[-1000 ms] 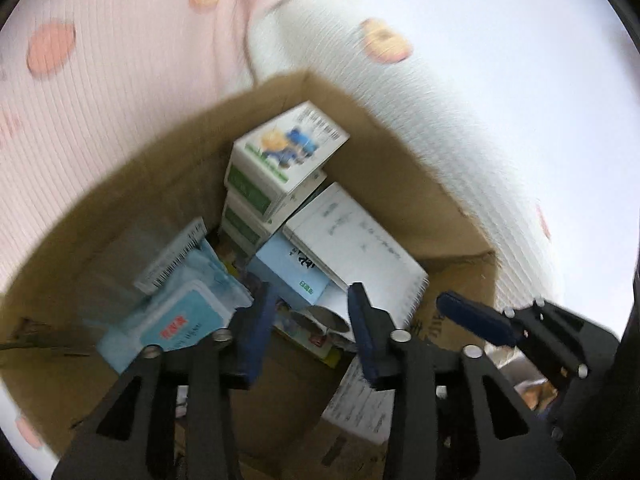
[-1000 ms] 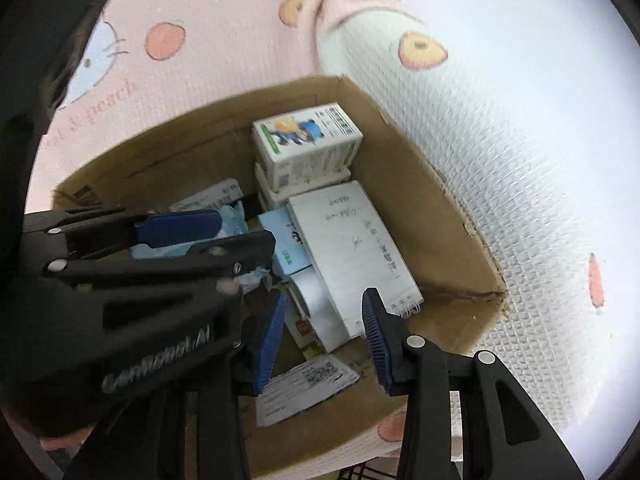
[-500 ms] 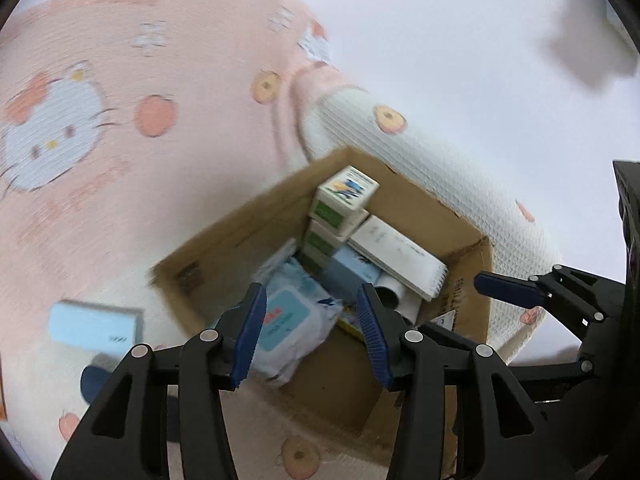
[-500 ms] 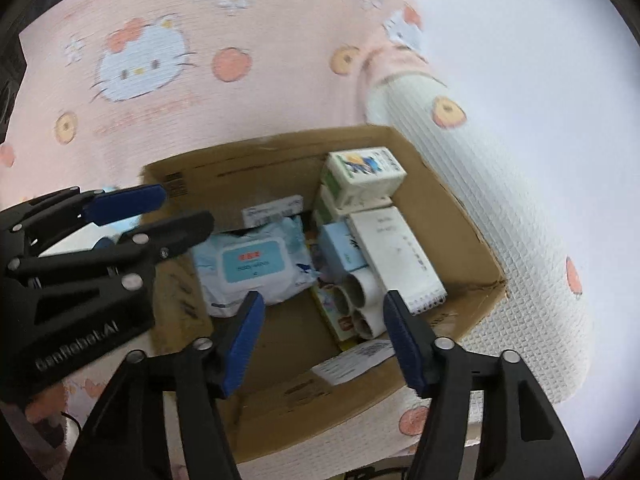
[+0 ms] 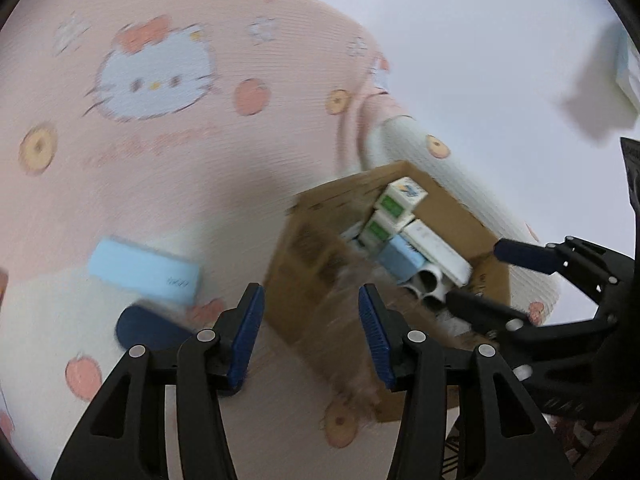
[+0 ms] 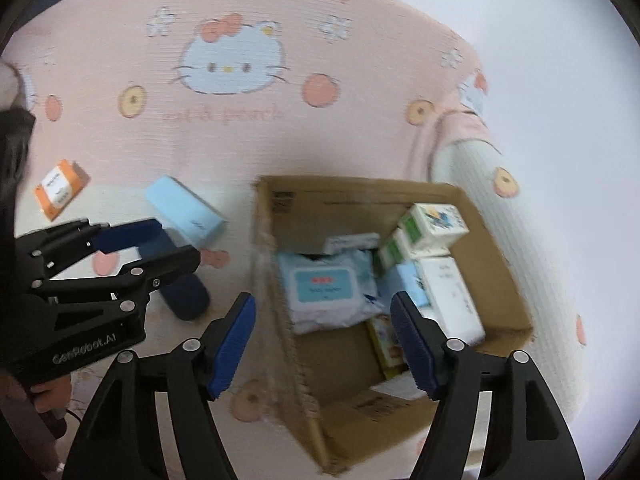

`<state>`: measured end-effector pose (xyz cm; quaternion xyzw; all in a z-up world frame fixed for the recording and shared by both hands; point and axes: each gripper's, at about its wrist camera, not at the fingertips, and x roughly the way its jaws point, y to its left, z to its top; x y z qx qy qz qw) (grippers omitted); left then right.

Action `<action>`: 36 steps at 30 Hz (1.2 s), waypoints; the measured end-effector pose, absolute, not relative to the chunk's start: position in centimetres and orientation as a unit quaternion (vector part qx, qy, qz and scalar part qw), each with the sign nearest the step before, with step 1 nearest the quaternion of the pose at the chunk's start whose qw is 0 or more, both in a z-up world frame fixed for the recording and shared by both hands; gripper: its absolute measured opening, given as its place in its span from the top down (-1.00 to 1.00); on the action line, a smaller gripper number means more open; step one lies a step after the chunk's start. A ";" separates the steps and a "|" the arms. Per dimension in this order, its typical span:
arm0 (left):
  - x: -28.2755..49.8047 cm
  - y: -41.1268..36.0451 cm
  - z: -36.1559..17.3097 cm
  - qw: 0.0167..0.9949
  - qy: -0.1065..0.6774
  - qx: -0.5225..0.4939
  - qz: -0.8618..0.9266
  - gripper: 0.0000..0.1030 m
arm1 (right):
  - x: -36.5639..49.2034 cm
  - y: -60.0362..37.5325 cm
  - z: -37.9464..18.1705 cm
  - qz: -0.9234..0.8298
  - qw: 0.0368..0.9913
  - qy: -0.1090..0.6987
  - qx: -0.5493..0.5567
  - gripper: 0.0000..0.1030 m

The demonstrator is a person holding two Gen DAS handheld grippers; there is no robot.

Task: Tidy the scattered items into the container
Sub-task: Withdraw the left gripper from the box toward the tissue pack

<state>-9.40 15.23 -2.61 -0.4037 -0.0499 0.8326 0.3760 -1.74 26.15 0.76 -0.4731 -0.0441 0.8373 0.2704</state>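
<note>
Beside the cardboard box (image 6: 280,216), a light-blue box (image 6: 186,214) lies flat, long axis diagonal, as both hand-held grippers, left (image 5: 310,336) and right (image 6: 324,344), open empty.

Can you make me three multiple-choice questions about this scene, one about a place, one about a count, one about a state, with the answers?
1. Where does the wipes pack lie?
A. inside the cardboard box
B. on the blanket beside the orange box
C. between the right tool's fingers

2. How many things lie on the blanket outside the cardboard box in the right wrist view?
A. one
B. three
C. five

3. What is between the right tool's fingers?
A. the light blue box
B. the wipes pack
C. nothing

Answers:
1 A: the wipes pack lies in the cardboard box.
2 B: orange box, light blue box and dark blue case lie on the blanket.
3 C: the right tool is opening with an empty gap.
</note>
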 end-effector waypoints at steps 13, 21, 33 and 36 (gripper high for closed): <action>-14.8 4.9 -10.5 0.252 -0.113 -0.469 0.839 -0.04 | -8.3 21.9 -4.5 0.858 0.170 -0.045 -0.483 -0.37; -16.3 1.0 -14.9 0.215 -0.149 -0.514 0.817 -0.04 | -11.9 20.6 -9.0 0.851 0.134 -0.083 -0.501 -0.37; -15.7 -6.6 -16.1 0.114 -0.150 -0.523 0.831 -0.04 | -17.8 18.0 -13.9 0.880 0.005 -0.050 -0.473 -0.37; -15.9 -9.3 -16.0 0.072 -0.150 -0.522 0.837 -0.04 | -19.9 16.7 -15.2 0.884 -0.067 -0.043 -0.462 -0.37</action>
